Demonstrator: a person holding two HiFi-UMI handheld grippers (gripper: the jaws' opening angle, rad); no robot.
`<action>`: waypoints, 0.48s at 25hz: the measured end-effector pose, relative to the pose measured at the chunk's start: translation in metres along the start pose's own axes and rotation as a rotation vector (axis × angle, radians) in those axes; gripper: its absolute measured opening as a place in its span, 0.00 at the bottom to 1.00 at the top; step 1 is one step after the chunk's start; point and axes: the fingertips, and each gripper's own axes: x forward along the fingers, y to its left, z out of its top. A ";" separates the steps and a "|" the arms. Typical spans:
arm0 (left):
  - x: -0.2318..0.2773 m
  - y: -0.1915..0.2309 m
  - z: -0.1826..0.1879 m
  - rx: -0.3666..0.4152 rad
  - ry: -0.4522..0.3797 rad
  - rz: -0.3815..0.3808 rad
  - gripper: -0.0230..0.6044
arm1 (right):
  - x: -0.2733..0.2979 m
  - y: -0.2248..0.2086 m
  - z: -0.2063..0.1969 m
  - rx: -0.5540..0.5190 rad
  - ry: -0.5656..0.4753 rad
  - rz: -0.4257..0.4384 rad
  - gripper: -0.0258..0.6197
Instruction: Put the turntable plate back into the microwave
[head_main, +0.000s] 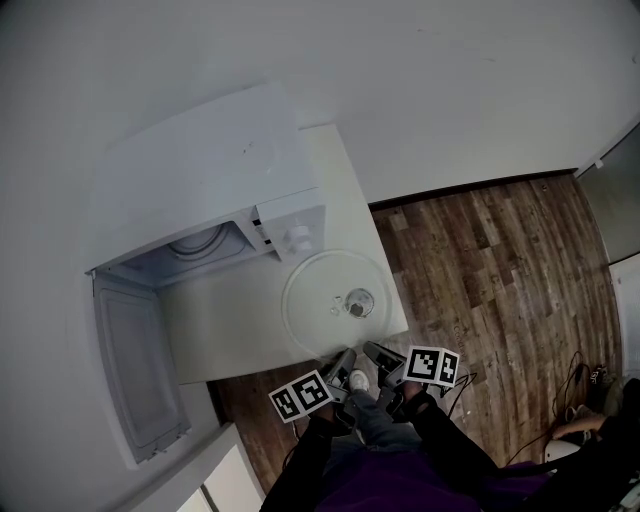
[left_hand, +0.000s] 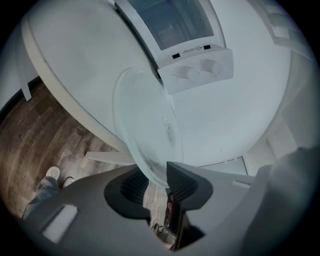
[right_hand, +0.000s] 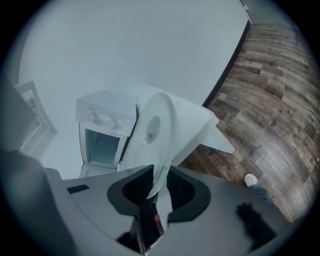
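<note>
- The round clear glass turntable plate (head_main: 318, 288) lies flat on the white bench (head_main: 225, 335), just beside the open white microwave (head_main: 200, 185).
- The left claw (head_main: 344, 360) and the right claw (head_main: 377, 352) each pinch its near rim.
- We judge the cavity lies beyond the plate, leftward; the left claw is nearer.

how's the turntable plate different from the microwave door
The turntable plate is round clear glass; the microwave door is a white rectangle. The plate lies on the table, near rim gripped by the left gripper and right gripper; the door stands swung open, untouched.
</note>
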 end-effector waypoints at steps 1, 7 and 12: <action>0.000 -0.001 0.000 -0.018 -0.009 -0.013 0.22 | 0.000 0.000 0.000 0.006 -0.001 0.005 0.18; -0.003 -0.007 -0.004 -0.037 -0.043 -0.079 0.17 | -0.008 0.000 -0.002 0.051 0.003 0.039 0.16; -0.007 -0.011 0.000 -0.064 -0.084 -0.136 0.23 | -0.020 -0.001 -0.008 0.074 0.008 0.056 0.15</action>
